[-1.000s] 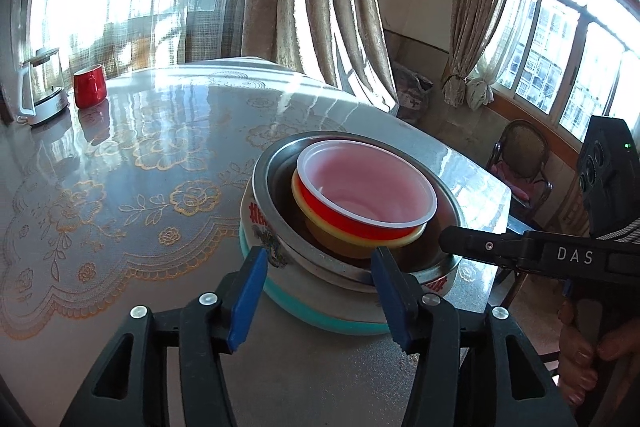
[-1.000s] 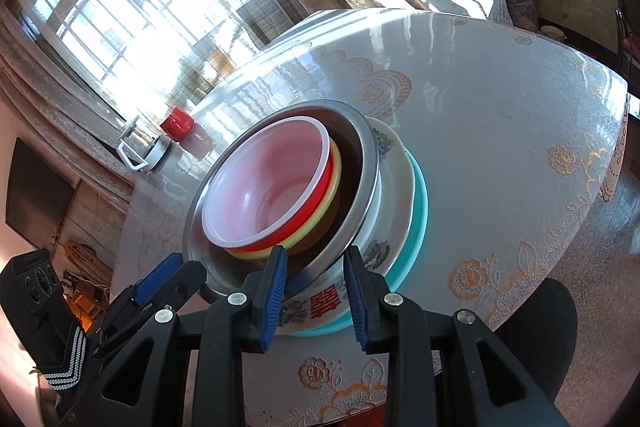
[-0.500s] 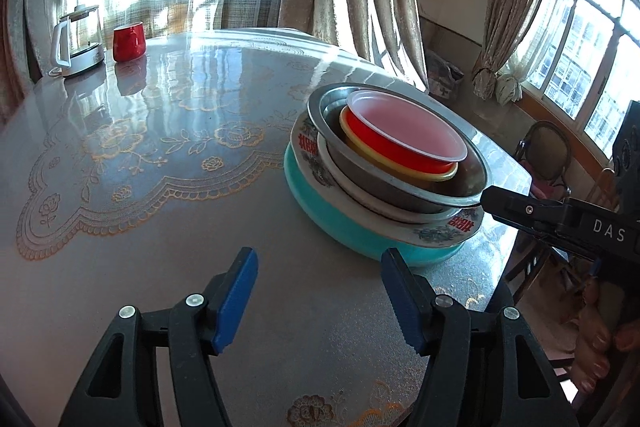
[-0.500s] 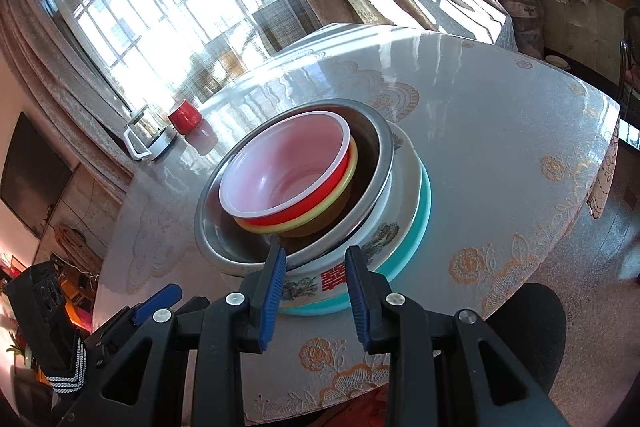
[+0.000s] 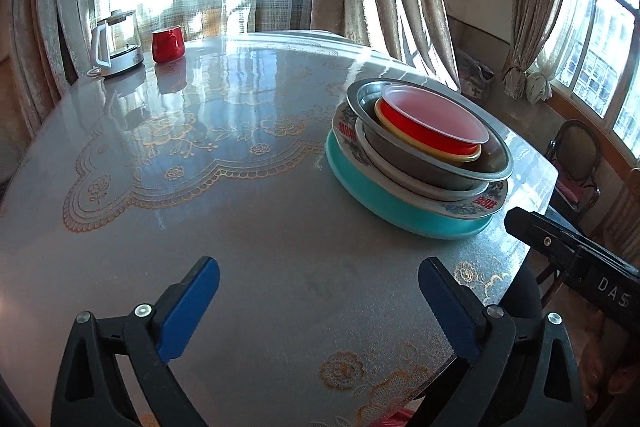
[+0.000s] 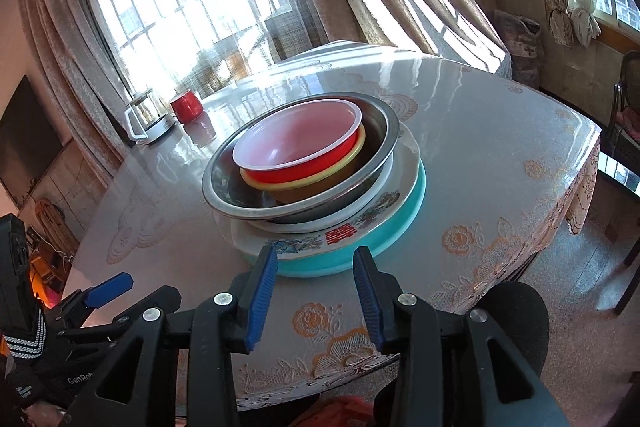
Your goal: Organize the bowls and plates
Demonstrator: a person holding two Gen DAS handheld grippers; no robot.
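Observation:
One stack stands on the table: a teal plate at the bottom, a white floral plate, a steel bowl, a yellow bowl and a red bowl with a white inside on top. The stack also shows in the right wrist view. My left gripper is open and empty, well short of the stack and to its left. My right gripper is open and empty, just in front of the teal plate. Neither touches the stack.
A red mug and a glass kettle stand at the far left of the table. The table edge runs close to the stack on the right. A chair stands beyond it.
Both grippers have pulled back from the stack. The left gripper has opened wider and moved away to the left. The right gripper has drawn back and opened a little. The stack stays put.

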